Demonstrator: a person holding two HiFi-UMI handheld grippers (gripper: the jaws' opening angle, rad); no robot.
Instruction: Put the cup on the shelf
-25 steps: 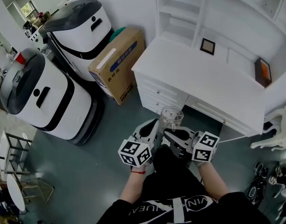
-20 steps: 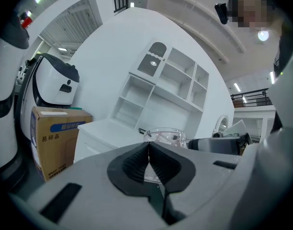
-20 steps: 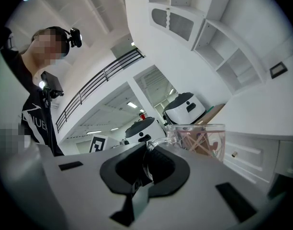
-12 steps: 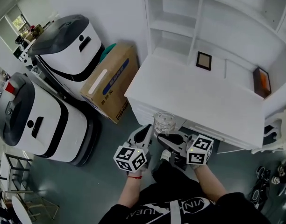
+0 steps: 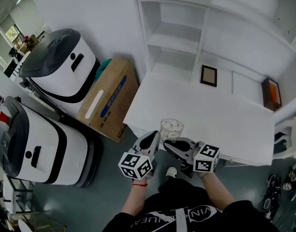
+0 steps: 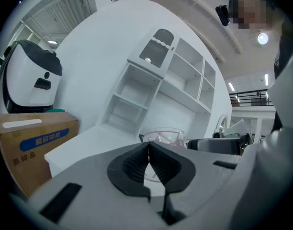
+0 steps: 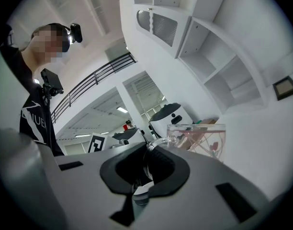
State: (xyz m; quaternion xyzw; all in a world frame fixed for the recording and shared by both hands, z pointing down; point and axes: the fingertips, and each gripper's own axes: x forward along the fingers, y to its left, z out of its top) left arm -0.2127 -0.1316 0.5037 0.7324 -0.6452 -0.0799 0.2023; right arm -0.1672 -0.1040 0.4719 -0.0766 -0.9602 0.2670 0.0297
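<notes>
Pinching handle of clear cup [image 5: 171, 127] in right gripper [image 5: 170, 143] above desk [image 5: 201, 108] edge. Holding left gripper [image 5: 152, 136] pressed together beside it.

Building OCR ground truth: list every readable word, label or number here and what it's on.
"VIN": shirt, rest of print unreadable.
Blue label on cardboard box: characters too blurred to read.
Marker cubes: square patterns only, no text.
Cup: no text visible.

My right gripper [image 7: 146, 151] is clamped on the thin curved handle of the clear glass cup [image 7: 199, 142], body at 3 o'clock of the jaws. White open shelf unit [image 7: 223, 75] at 2 o'clock.
</notes>
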